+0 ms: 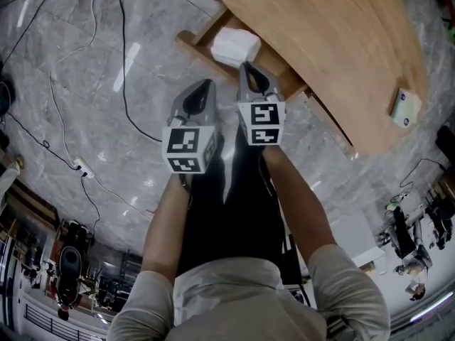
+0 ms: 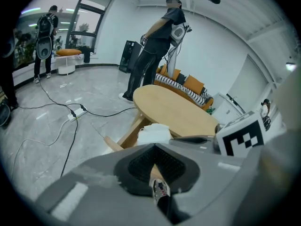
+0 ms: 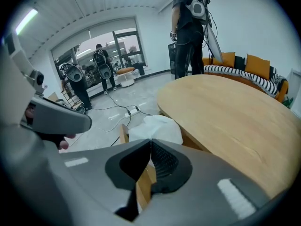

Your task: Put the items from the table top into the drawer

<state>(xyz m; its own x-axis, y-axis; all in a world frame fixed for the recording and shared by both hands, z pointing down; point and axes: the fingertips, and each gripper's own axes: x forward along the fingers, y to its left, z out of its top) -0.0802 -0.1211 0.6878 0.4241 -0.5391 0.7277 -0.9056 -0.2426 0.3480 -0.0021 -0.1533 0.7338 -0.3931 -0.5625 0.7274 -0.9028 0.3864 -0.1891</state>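
L gripper (image 1: 206,87) & R gripper (image 1: 245,69) both pressed together, empty, near open drawer (image 1: 201,40), white bag (image 1: 236,46) inside it. 1 small box (image 1: 406,108) sits on tabletop (image 1: 334,34), well apart from drawer. Spread R jaws early, pinch box sides squarely.

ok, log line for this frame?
left gripper: shut, empty | right gripper: shut, empty | drawer: open, white bundle inside | table: small box on top

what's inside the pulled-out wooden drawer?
A white soft packet lies in the pulled-out wooden drawer. Anything beneath it, and the drawer's rear under the round wooden tabletop, is covered.
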